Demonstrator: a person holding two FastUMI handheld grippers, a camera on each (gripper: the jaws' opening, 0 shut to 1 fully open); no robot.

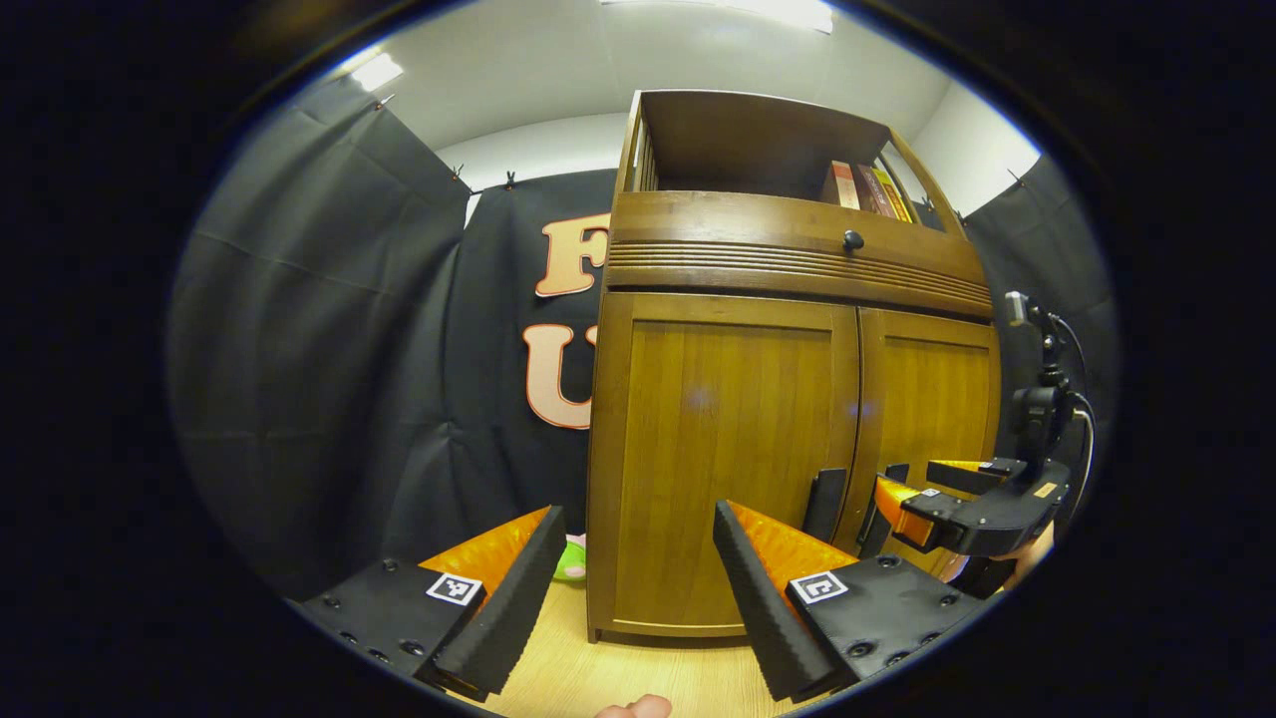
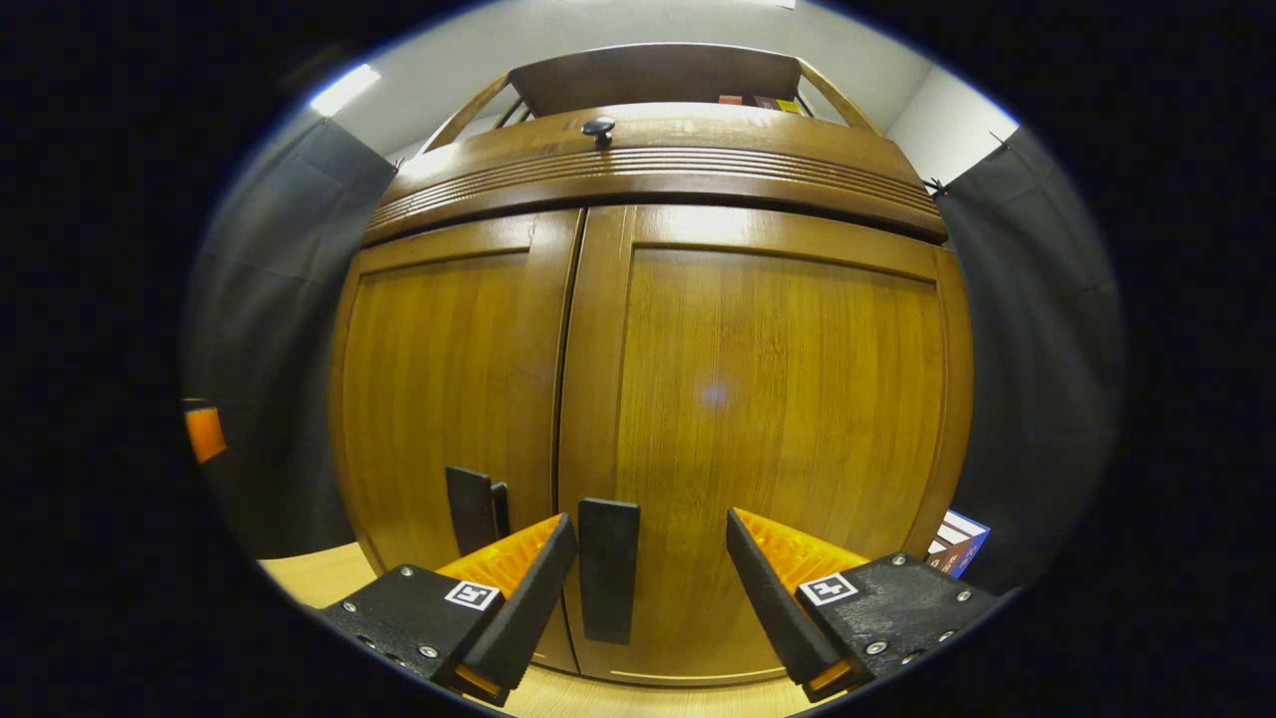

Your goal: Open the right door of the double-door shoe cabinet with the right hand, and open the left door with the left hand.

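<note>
The wooden shoe cabinet (image 2: 658,179) has both doors closed. In the right gripper view the right door (image 2: 788,399) fills the middle, and its dark upright handle (image 2: 609,568) stands between the fingers of my open right gripper (image 2: 650,524), closer to the left finger. The left door's handle (image 2: 471,511) is just left of the seam. In the left gripper view my left gripper (image 1: 638,519) is open in front of the left door (image 1: 718,449), short of its handle (image 1: 825,504). The right gripper (image 1: 905,481) is seen at the right door (image 1: 937,399), held by a hand.
Above the doors are a drawer with a round black knob (image 1: 852,240) and an open shelf holding books (image 1: 862,187). A small green object (image 1: 571,560) lies on the light wood floor (image 1: 618,678) left of the cabinet. A blue box (image 2: 959,543) sits at its right side.
</note>
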